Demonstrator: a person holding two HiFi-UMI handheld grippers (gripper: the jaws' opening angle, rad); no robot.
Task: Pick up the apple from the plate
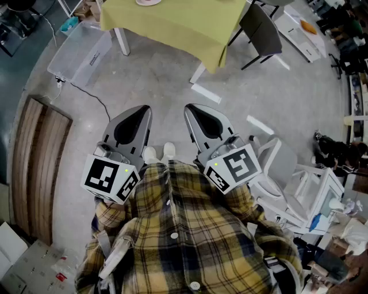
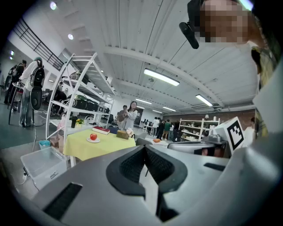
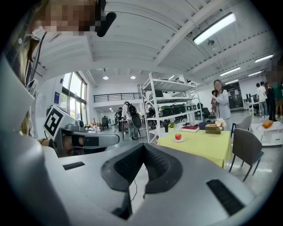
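A red apple lies on a small white plate on a table with a yellow-green cloth, far ahead of both grippers. The right gripper view shows the same apple and plate, small and distant. In the head view only the plate's rim shows at the top edge. My left gripper and right gripper are held side by side in front of a plaid shirt, over the floor. Both have their jaws pressed together with nothing between them.
A dark chair stands at the table's right. A clear plastic bin lies on the floor left of the table, with a cable beside it. Wooden boards lie at the left and white shelving at the right. People stand beyond the table.
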